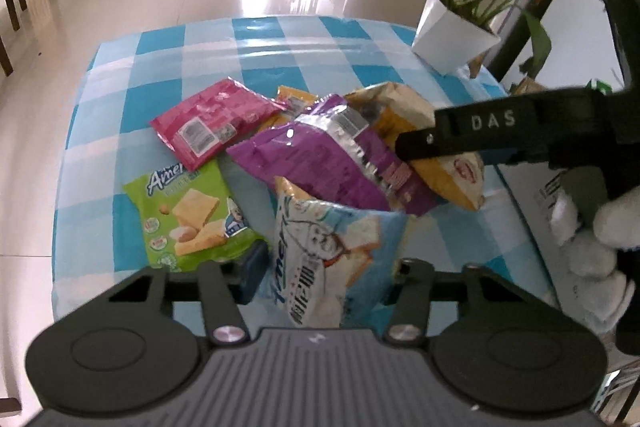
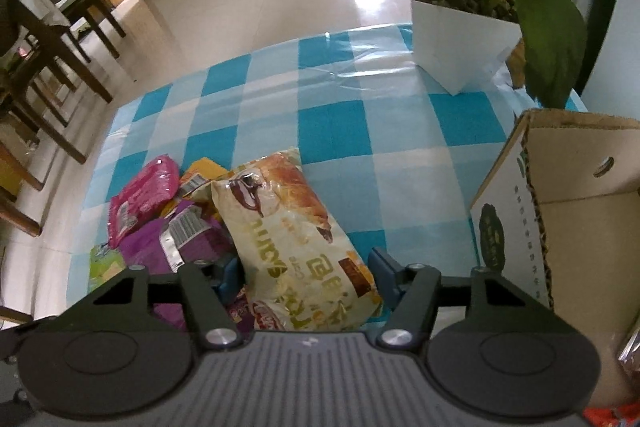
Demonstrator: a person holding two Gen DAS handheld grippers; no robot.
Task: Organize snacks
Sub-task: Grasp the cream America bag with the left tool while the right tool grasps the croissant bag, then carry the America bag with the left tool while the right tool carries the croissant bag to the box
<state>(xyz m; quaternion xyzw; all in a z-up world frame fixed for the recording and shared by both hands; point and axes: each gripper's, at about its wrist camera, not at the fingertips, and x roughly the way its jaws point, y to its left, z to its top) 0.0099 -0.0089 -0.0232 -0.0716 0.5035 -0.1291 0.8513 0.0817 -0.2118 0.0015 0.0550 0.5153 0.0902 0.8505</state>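
Observation:
Several snack packets lie heaped on the blue-checked tablecloth (image 1: 160, 99). My left gripper (image 1: 328, 273) is shut on a white-and-blue biscuit packet (image 1: 332, 247), which stands crumpled between the pads. Beside it lie a green biscuit packet (image 1: 192, 219), a pink packet (image 1: 212, 121) and a purple packet (image 1: 316, 163). My right gripper (image 2: 306, 273) is shut on a cream-and-yellow croissant packet (image 2: 288, 223), pads against both of its long sides. In the left wrist view one of the right gripper's fingers (image 1: 440, 139) rests over that packet (image 1: 456, 183). An orange packet (image 2: 204, 167) is mostly hidden.
An open cardboard box (image 2: 580, 227) stands at the table's right side. A white plant pot (image 2: 456, 43) with long leaves sits at the far right corner. Wooden chairs (image 2: 48, 47) stand on the tiled floor to the left. A gloved hand (image 1: 600, 239) holds the right gripper.

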